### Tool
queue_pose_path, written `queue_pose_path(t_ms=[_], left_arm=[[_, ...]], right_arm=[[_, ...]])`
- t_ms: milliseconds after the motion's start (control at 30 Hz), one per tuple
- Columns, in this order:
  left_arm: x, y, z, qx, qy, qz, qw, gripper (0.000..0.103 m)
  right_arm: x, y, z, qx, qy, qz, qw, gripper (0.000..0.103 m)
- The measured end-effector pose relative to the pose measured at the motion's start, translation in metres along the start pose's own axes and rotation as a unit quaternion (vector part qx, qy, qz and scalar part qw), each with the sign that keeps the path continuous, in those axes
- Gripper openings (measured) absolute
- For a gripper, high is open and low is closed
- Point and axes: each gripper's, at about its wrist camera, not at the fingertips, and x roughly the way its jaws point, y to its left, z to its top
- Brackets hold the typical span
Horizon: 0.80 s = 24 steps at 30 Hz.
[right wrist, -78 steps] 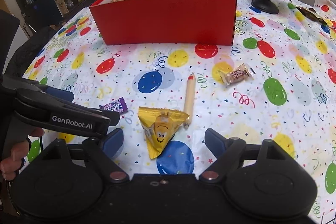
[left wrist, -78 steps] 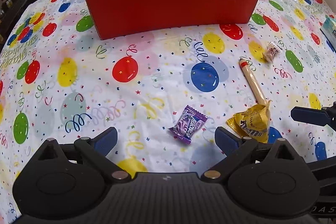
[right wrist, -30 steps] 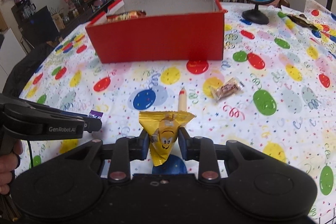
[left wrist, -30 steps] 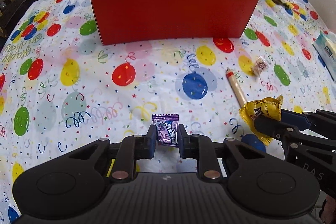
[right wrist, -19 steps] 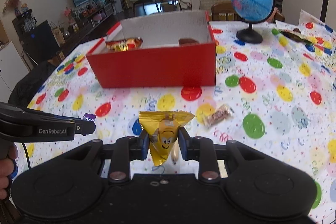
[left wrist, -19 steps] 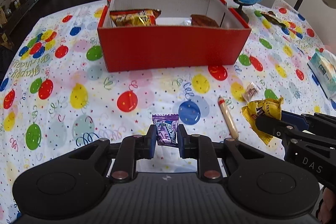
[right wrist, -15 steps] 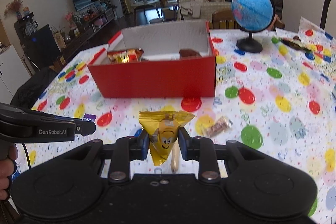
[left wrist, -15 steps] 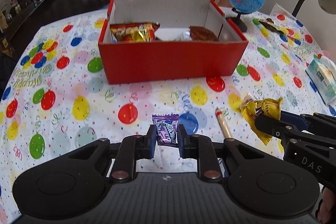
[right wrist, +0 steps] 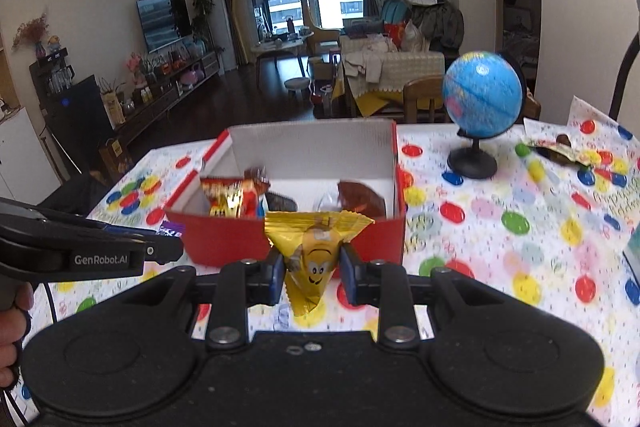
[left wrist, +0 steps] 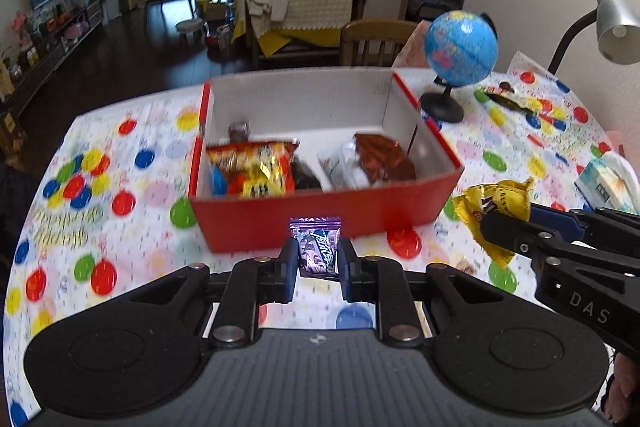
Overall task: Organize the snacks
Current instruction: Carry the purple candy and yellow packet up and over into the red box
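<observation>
My left gripper [left wrist: 317, 259] is shut on a small purple candy packet [left wrist: 316, 247], held in the air in front of the red box [left wrist: 320, 215]. My right gripper [right wrist: 312, 267] is shut on a yellow M&M's bag [right wrist: 314, 255], also lifted before the red box [right wrist: 224, 239]. In the left wrist view the yellow bag [left wrist: 494, 205] and the right gripper's fingers [left wrist: 520, 231] show at the right. The box holds an orange-red snack bag [left wrist: 256, 167], a brown packet [left wrist: 384, 159] and several other snacks.
A blue globe [left wrist: 460, 47] on a black stand sits right of the box. A dark wrapper [left wrist: 508, 97] lies at the far right, a tissue pack [left wrist: 608, 183] near the right edge. A lamp [left wrist: 612, 23] rises behind. A balloon-print cloth [left wrist: 100, 187] covers the table.
Both grippers have risen with their packets, so the box's inside and the room behind now show. The table and the stick snack have dropped out of sight below.
</observation>
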Motion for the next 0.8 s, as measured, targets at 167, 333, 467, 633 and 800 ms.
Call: queue_pose_path(t_ms=[167,333,467,633,800], left_arm=[[0.006,0.002,0.025,0.013,-0.015,0.003,0.9998,0.020],[0.021,0.009,0.048,0.017,-0.016,0.008,0.9997,0.020],[0.038,0.019,0.065,0.013,-0.013,0.014,0.9997,0.020],[0.063,0.032,0.082,0.013,-0.010,0.022,0.9996,0.020],[0.090,0.046,0.095,0.012,-0.002,0.028,0.9995,0.020]], right_arm=[[0.012,-0.001,0.021,-0.004,-0.008,-0.006,1.000,0.027],[0.031,-0.002,0.039,-0.006,-0.007,-0.014,1.000,0.027],[0.049,0.000,0.049,-0.008,0.002,-0.018,1.000,0.027],[0.073,0.004,0.053,-0.014,0.016,-0.025,0.999,0.027],[0.100,0.004,0.057,-0.013,0.043,-0.032,0.998,0.027]])
